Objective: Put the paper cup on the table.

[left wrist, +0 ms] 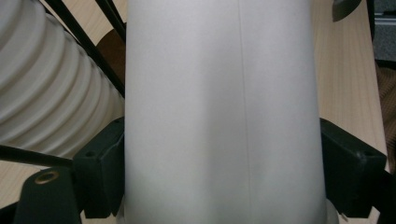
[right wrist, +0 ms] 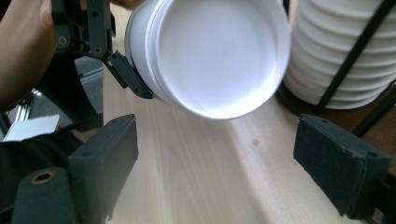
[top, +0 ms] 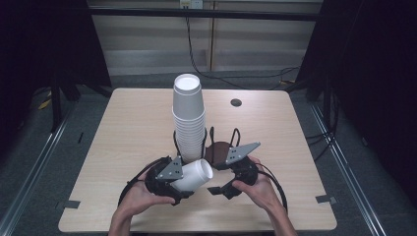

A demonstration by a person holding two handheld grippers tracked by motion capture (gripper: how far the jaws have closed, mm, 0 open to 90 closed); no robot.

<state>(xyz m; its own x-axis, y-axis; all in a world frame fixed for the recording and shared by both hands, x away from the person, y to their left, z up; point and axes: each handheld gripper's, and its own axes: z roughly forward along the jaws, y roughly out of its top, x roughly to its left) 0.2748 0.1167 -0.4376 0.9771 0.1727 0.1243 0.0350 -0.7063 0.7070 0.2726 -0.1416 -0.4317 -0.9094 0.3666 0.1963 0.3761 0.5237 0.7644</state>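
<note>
Wooden surface [top: 123, 147] carries tall cup stack [top: 188, 118]. Left tool [top: 184, 179] clamps single cup [top: 195, 175] sideways, seemingly nested pair. Right tool [right wrist: 217, 163] spread wide, holding nothing.

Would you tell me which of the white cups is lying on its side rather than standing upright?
The cup clamped in the left gripper: it lies tipped, mouth towards the right gripper, while the rest stand nested in the stack inside the wire holder.
</note>
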